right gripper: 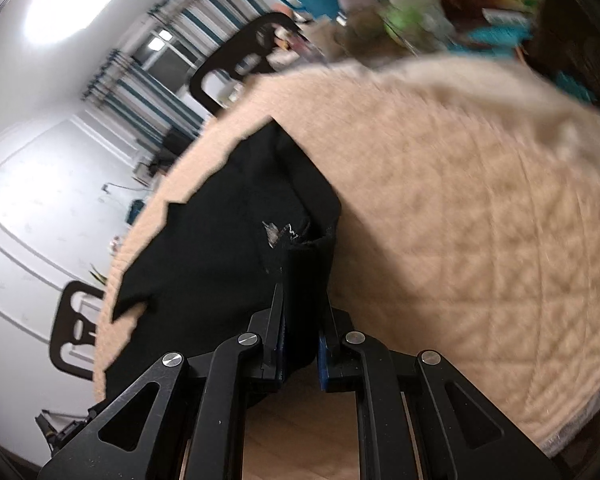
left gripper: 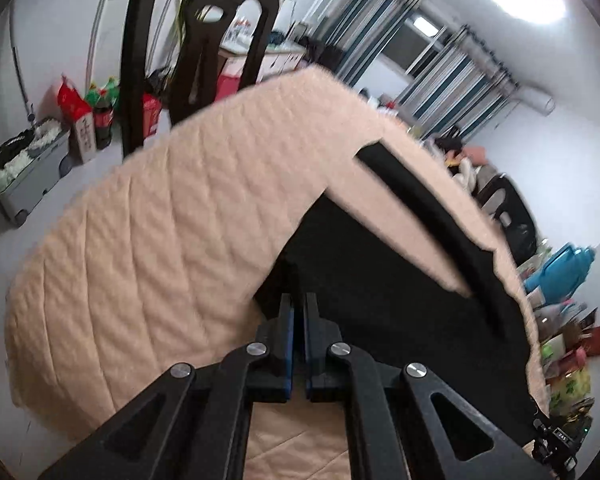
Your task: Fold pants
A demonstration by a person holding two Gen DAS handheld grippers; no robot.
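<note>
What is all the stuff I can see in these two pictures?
pants: one, black, spread on the quilted cover
quilted cover: one, beige, over the table
chairs: at least two, black, at the table's edge
cola bottle: one, dark, red label, on the floor by the wall
curtains: striped blue and white, at the window
left gripper: black, fingers shut at the pants' edge
right gripper: black, fingers shut on bunched pants

Black pants (right gripper: 220,240) lie spread on a beige quilted cover (right gripper: 460,220), a bunched fold of them clamped between the right gripper's (right gripper: 302,312) two black fingers.
</note>
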